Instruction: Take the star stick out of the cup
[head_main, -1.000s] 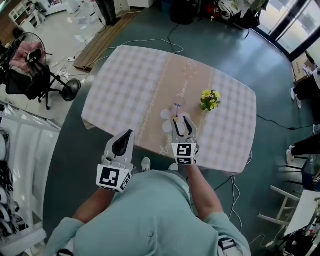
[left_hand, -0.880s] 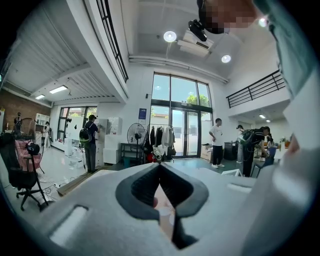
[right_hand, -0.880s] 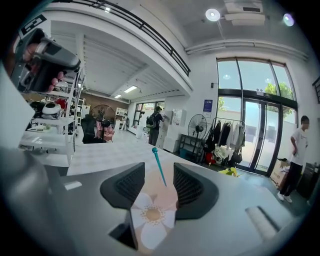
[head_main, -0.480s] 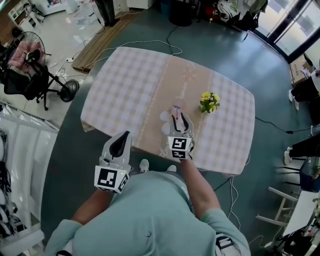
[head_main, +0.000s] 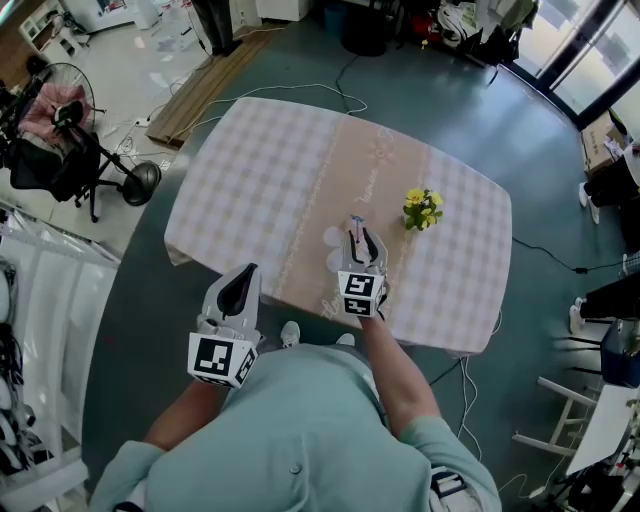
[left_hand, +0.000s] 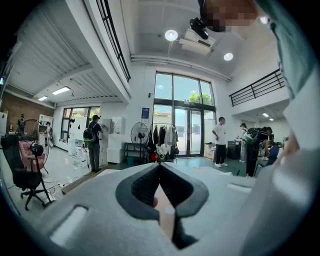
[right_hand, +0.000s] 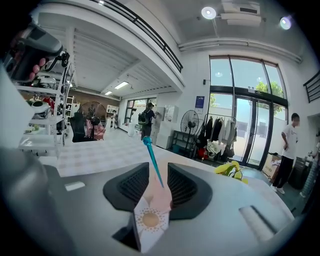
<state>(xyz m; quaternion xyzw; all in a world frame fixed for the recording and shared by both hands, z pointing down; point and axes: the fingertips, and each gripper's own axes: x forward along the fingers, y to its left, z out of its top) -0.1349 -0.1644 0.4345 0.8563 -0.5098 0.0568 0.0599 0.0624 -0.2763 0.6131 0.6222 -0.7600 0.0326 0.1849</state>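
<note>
Star stick (right_hand: 153, 164), a thin teal rod with a small star at its top, stands tilted in the pale pink cup (right_hand: 161, 197) on the table (head_main: 250, 170), near the front edge and on the tan runner down the middle of the checked cloth. The right hand-held gripper (right_hand: 158, 167) reaches in level over the cloth, and its jaws have just been closing. They stand apart on either side of the stick, which rises between the ribbed pads without either pad pressing on it. The left hand-held gripper (head_main: 252, 271) hangs off the table's near edge, well left of the cup, its jaw tips together and nothing held between them. A small bunch of yellow flowers (head_main: 421, 208) stands just right of the cup.
</note>
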